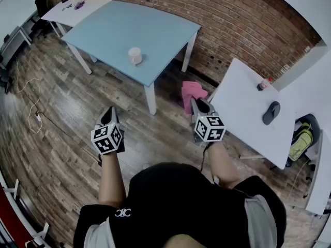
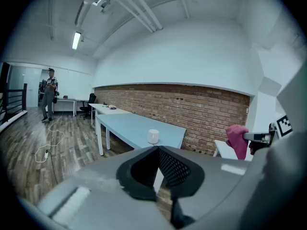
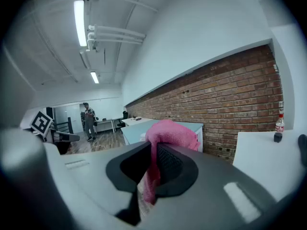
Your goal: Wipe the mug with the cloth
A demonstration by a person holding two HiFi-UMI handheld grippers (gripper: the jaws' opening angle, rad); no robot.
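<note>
A white mug (image 1: 135,55) stands near the front edge of the light blue table (image 1: 114,30); the left gripper view shows the mug (image 2: 153,136) well ahead of the jaws. My right gripper (image 1: 199,107) is shut on a pink cloth (image 1: 192,94) that drapes over and between its jaws, seen close up as the pink cloth (image 3: 167,137) in the right gripper view. My left gripper (image 1: 108,117) is shut with nothing in it, held over the wooden floor. Both grippers are some way short of the table, left beside right.
A white table (image 1: 248,112) at right carries a small bottle (image 1: 264,83) and a dark object (image 1: 271,112). Another white table (image 1: 72,9) stands behind the blue one. A brick wall (image 1: 248,25) runs behind. A cable (image 1: 32,102) lies on the floor. A person (image 2: 49,94) stands far back.
</note>
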